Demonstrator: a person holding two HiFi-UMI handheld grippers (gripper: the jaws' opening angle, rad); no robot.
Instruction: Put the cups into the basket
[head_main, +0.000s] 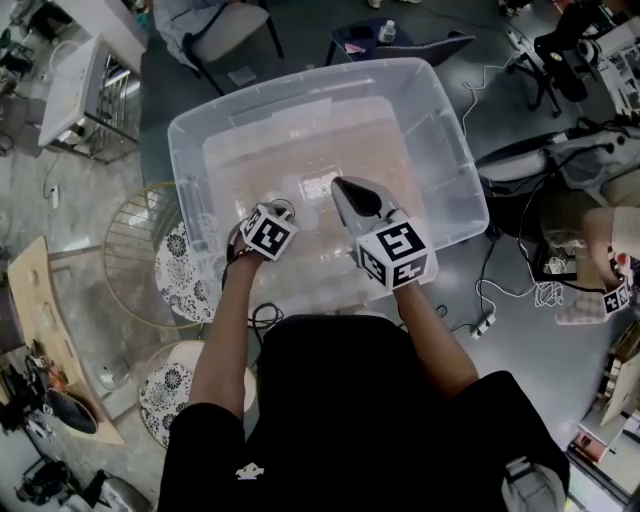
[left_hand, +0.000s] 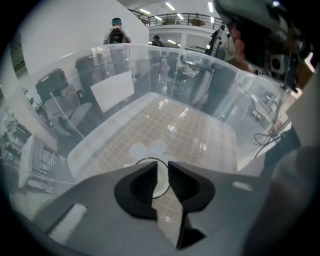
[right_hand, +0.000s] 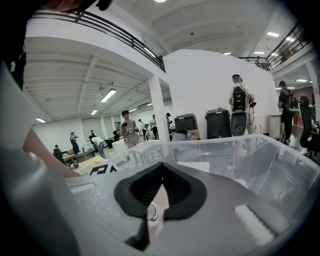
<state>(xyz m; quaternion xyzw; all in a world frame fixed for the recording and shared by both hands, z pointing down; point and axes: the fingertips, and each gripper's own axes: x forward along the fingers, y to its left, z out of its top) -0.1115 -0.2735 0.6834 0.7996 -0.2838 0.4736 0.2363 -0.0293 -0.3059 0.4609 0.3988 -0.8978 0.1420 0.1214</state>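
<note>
Left gripper (left_hand: 160, 169): points steeply down, jaws a narrow gap apart.
Right gripper (right_hand: 161, 167): tilted only slightly below level, jaw tips meeting.
Left arm (head_main: 222, 345): bare forearm stretched forward.
Right arm (head_main: 440, 340): bare forearm stretched forward, alongside the left.

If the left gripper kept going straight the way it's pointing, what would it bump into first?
Probably the clear cup: its rim shows just past the slightly parted jaws of the left gripper. Behind it lies the bin floor. How near the cup is, I can't tell.
</note>
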